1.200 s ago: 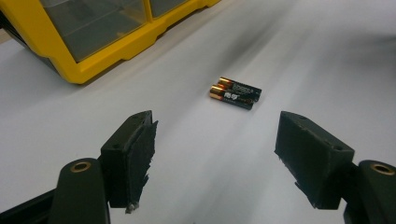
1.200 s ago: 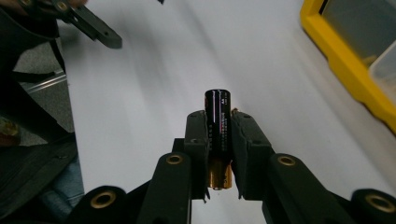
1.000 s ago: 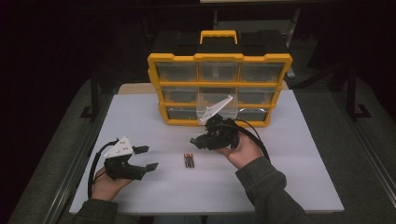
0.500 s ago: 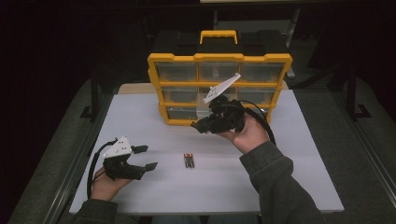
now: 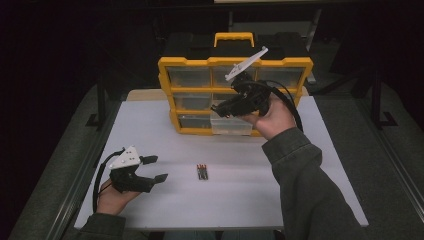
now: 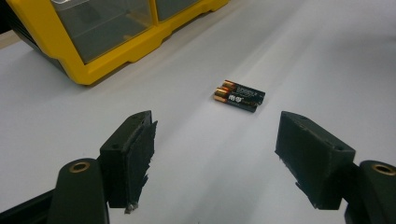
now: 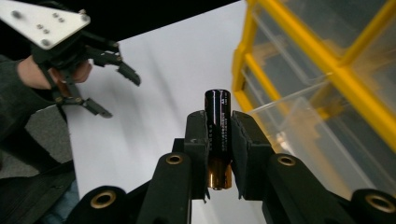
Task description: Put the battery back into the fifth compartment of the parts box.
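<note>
Right gripper (image 7: 218, 140) clamped on one battery (image 7: 217, 122), copper end toward the hand, raised in front of the yellow drawer organizer (image 5: 235, 65) at the table's (image 5: 320, 200) far edge. Lowest middle drawer (image 5: 231, 125) pulled partly out; clear plastic, contents not readable. Other drawers closed, contents unclear through the fronts. Left gripper (image 5: 152, 169) near the table's front left corner, jaws spread wide, nothing between them. Two batteries (image 6: 239, 95) lie side by side, touching, mid-table toward the front edge.

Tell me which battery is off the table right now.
The one clamped in the right gripper, held up by the yellow organizer. The other batteries lie side by side on the white table.
</note>
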Demonstrator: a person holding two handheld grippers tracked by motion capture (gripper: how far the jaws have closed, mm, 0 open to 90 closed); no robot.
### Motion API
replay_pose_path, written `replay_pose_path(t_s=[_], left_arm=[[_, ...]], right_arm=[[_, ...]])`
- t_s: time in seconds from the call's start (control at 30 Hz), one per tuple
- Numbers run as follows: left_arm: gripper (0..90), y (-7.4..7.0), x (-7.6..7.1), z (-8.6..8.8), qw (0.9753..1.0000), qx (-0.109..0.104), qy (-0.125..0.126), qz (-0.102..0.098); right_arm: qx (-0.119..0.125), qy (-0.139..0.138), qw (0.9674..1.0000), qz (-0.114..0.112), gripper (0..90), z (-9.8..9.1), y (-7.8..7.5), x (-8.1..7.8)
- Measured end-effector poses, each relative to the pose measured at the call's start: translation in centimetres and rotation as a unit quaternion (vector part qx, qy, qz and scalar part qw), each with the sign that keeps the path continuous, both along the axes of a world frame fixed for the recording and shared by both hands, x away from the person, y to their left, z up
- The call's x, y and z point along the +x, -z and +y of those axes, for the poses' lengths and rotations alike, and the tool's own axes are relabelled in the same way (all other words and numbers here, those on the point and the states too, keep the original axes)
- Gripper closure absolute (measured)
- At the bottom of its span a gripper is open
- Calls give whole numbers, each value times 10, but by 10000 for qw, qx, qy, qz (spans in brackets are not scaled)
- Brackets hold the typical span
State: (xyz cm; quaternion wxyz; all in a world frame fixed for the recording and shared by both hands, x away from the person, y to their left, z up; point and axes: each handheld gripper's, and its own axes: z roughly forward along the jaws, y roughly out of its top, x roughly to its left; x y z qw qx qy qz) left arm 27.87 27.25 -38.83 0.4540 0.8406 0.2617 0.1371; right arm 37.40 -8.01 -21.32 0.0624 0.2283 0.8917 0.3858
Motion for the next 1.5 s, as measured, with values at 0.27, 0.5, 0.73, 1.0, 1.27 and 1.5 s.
replay_pose_path(t_s=[0.27,0.5,0.73,1.0,1.27,1.5], left_arm=[[270,0,0,0,10000,7,1,9],[270,0,0,0,10000,-15,-15,0],[269,0,0,1,10000,19,-5,7],[262,0,1,1,10000,11,-23,15],[260,1,1,1,10000,-4,-46,24],[259,0,1,1,10000,26,-17,-20]], right_arm=[[-231,332,9992,63,760,-7,5,18],[-411,507,9978,89,760,-8,18,31],[-550,651,9960,255,760,-10,36,41],[-678,657,9951,299,748,-12,47,46],[-647,711,9951,245,739,-12,45,43],[-466,626,9968,146,744,-9,34,32]])
